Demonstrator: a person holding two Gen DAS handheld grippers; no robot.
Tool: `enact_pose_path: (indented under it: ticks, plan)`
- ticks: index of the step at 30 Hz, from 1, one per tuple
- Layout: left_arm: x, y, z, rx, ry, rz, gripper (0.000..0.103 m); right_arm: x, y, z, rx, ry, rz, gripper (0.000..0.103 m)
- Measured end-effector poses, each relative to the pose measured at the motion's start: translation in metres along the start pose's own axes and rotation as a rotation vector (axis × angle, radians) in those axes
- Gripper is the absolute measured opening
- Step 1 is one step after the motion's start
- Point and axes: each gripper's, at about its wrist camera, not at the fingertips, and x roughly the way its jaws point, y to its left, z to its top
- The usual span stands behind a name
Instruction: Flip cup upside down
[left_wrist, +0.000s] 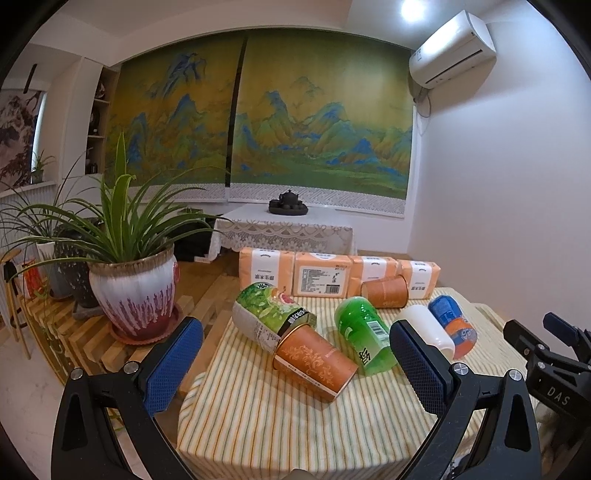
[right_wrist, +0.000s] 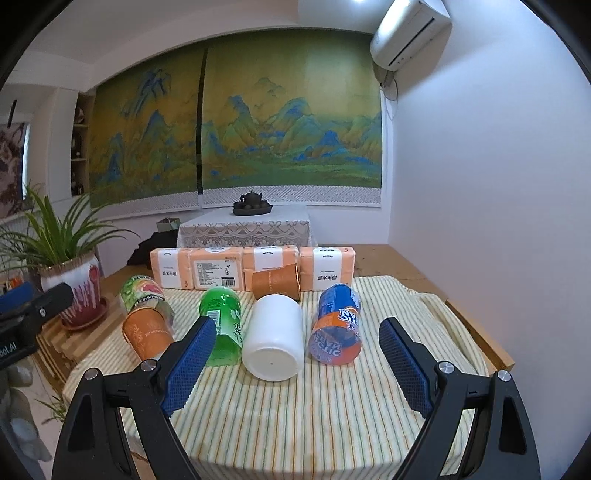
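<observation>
Two orange cups (right_wrist: 147, 334) (right_wrist: 276, 281) (both on their sides), three bottles (right_wrist: 221, 325), one white jar (right_wrist: 274, 341), four tissue packs (right_wrist: 218, 271)

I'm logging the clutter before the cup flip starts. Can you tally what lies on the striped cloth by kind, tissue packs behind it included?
Orange paper cups: 2
Green bottle: 1
White bottle: 1
Blue-orange bottle: 1
Green-label bottle with fruit print: 1
Tissue packs: 4
Total: 10

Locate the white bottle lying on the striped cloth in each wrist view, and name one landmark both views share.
Left wrist view: white bottle lies right of centre, partly behind the right finger.
Right wrist view: white bottle lies at centre, base toward the camera.
Shared landmark: the green bottle lies just left of it.
</observation>
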Motion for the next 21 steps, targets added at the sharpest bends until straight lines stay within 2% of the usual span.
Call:
enact_pose_path:
  ticks: [5, 11, 16, 21]
  plan:
    - [0.0, -0.002, 0.002, 0.0, 0.0, -0.003, 0.102, -0.005, -0.004, 0.004, 0.032, -0.034, -0.002, 0.087]
    - [0.001, -0.005, 0.004, 0.011, -0.004, -0.004, 0.102, -0.013, -0.015, 0.009, 0.137, -0.084, 0.014, 0.087]
    - [0.002, -0.008, 0.004, 0.017, 0.001, -0.005, 0.102, -0.01, -0.005, 0.014, 0.0, -0.045, -0.016, 0.087]
    - [0.003, -0.012, 0.003, 0.023, -0.001, 0.0, 0.102, -0.006, -0.007, 0.011, -0.015, -0.018, -0.024, 0.087]
